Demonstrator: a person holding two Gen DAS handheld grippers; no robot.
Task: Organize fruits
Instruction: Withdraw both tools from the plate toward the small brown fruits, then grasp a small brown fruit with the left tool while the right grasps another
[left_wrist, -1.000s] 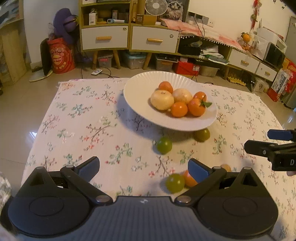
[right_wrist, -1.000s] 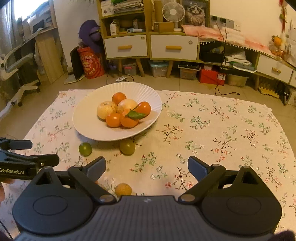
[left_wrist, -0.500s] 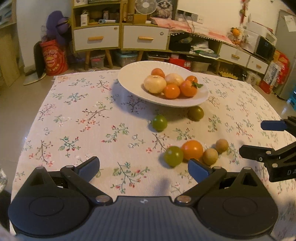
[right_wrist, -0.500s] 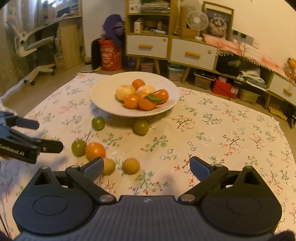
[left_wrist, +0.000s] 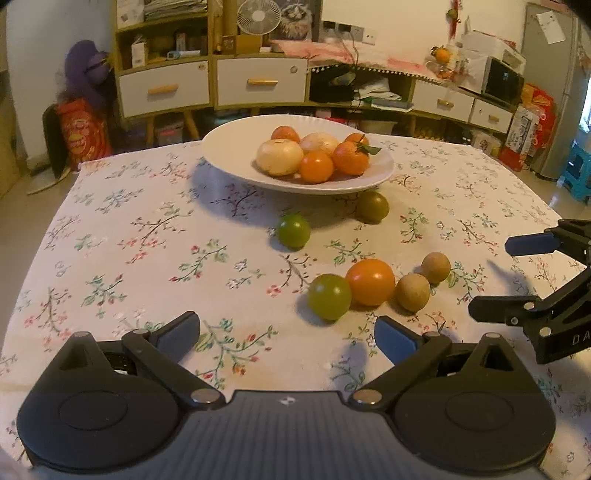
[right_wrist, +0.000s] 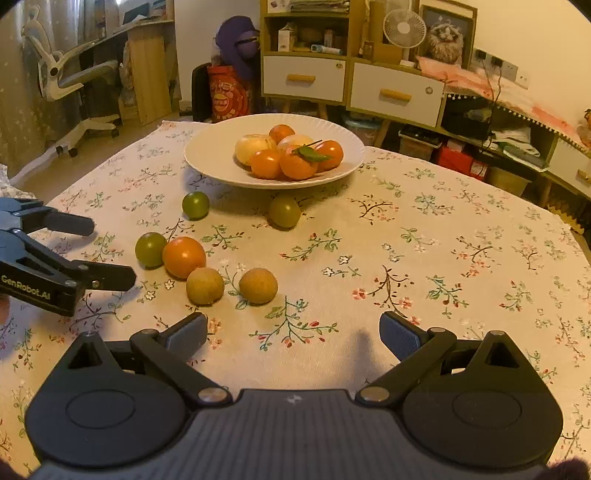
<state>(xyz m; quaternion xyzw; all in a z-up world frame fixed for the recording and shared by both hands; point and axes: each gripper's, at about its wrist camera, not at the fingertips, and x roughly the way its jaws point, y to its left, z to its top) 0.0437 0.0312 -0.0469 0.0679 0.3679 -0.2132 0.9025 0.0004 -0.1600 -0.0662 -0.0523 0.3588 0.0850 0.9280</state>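
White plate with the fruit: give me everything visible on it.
The white plate is wide and shallow with a fluted rim, glossy like ceramic. It sits upright at the far middle of the floral tablecloth, its raised rim casting a shadow beneath. It holds a pile of six fruits: four oranges, one with a green leaf, and two pale yellowish round fruits. A dull green fruit lies on the cloth at its near edge. Neither claw touches it.
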